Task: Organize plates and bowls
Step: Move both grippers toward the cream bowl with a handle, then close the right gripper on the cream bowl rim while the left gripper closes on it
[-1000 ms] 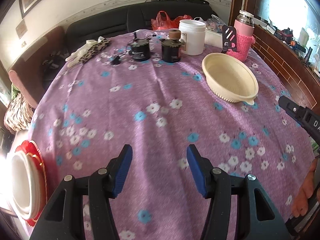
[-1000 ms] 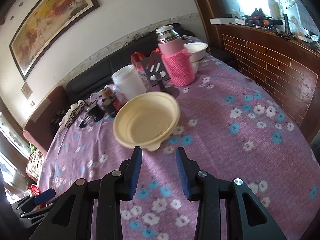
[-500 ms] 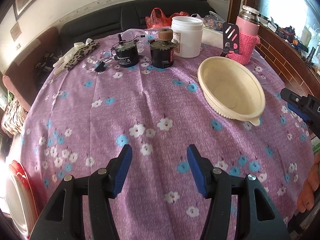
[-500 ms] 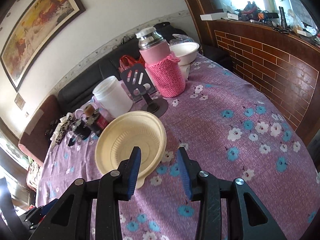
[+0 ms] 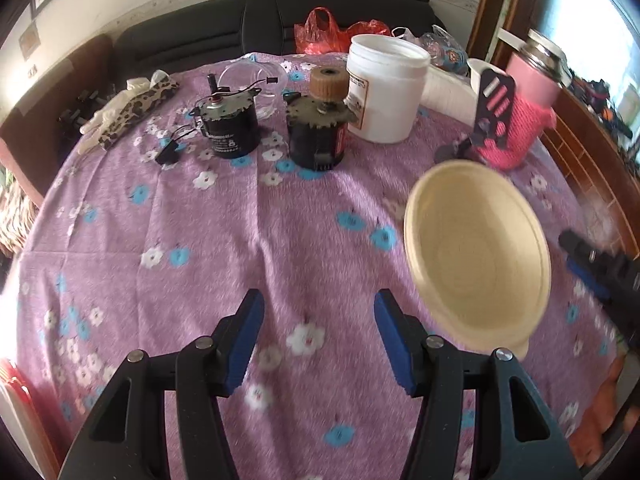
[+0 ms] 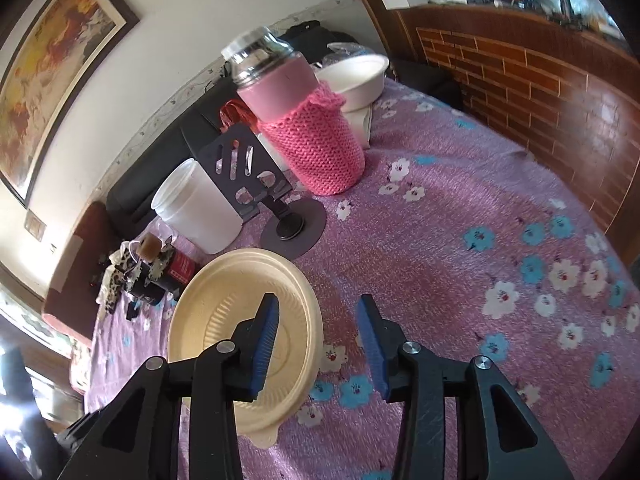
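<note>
A cream plastic bowl (image 5: 476, 252) sits on the purple flowered tablecloth (image 5: 240, 240), right of my left gripper (image 5: 318, 332), which is open and empty over the cloth. In the right wrist view the same bowl (image 6: 224, 320) lies under and left of my right gripper (image 6: 318, 344), which is open, its left finger over the bowl's inside and its right finger outside the rim. A white bowl (image 6: 356, 76) stands at the far side behind a pink-sleeved flask (image 6: 308, 128). The right gripper's tip (image 5: 600, 272) shows at the right edge of the left wrist view.
A white tub (image 5: 384, 88), two black motors (image 5: 232, 124) (image 5: 318, 132), a black phone stand (image 5: 492, 108) and a leopard-print cloth (image 5: 132, 108) stand at the far side of the table. A brick wall (image 6: 540, 80) bounds the right. A black sofa (image 5: 280, 12) is behind.
Both grippers moved forward over the table. The right gripper closed in on the cream bowl and now straddles its near rim. The stacked plates at the left slid almost out of view.
</note>
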Action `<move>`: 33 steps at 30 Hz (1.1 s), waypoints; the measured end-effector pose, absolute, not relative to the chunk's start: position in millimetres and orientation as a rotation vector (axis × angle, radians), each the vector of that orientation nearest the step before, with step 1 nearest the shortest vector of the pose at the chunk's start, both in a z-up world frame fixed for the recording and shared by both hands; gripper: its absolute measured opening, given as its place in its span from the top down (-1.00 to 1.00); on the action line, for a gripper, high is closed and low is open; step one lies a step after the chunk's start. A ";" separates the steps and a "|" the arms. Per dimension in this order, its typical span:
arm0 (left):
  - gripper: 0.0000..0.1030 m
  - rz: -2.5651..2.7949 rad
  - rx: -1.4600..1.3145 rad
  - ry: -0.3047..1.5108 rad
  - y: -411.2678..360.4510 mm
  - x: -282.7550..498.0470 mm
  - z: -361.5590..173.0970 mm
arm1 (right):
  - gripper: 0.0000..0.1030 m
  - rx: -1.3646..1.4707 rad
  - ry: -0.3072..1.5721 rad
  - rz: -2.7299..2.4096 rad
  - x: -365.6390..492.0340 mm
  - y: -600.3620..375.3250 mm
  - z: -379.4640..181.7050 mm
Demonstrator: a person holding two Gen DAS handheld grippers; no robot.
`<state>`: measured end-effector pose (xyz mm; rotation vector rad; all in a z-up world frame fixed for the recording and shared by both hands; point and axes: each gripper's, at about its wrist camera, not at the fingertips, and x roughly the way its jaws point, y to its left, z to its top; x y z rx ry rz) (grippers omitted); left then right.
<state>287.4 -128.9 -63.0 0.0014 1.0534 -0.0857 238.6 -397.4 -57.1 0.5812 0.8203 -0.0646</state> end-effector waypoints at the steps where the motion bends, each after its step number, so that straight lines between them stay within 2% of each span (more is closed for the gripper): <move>1: -0.10 -0.090 -0.017 1.053 -128.6 291.4 -62.8 | 0.14 0.589 0.825 -0.055 240.3 -398.7 -59.7; 5: -0.18 -0.099 -0.075 1.051 -129.3 303.3 -65.1 | 0.13 0.628 0.856 -0.031 245.8 -401.6 -71.8; 23: -0.20 -0.161 -0.118 1.097 -139.1 315.9 -81.6 | 0.11 0.638 0.864 -0.022 251.6 -391.3 -83.7; 25: -0.20 -0.165 -0.124 1.103 -139.2 316.9 -83.2 | 0.21 0.631 0.864 -0.019 252.3 -389.6 -85.5; 26: -0.20 -0.172 -0.137 1.110 -138.3 317.7 -83.9 | 0.40 0.621 0.866 -0.017 253.0 -387.7 -86.5; 28: -0.20 -0.188 -0.166 1.124 -134.2 319.7 -84.8 | 0.48 0.594 0.862 -0.032 253.4 -385.6 -86.4; 30: -0.20 -0.207 -0.216 1.137 -124.7 321.8 -84.0 | 0.70 0.587 0.867 -0.036 253.9 -386.2 -88.0; 33: -0.28 -0.205 -0.261 1.124 -110.6 321.8 -77.1 | 0.75 0.620 0.887 -0.019 256.6 -389.2 -94.6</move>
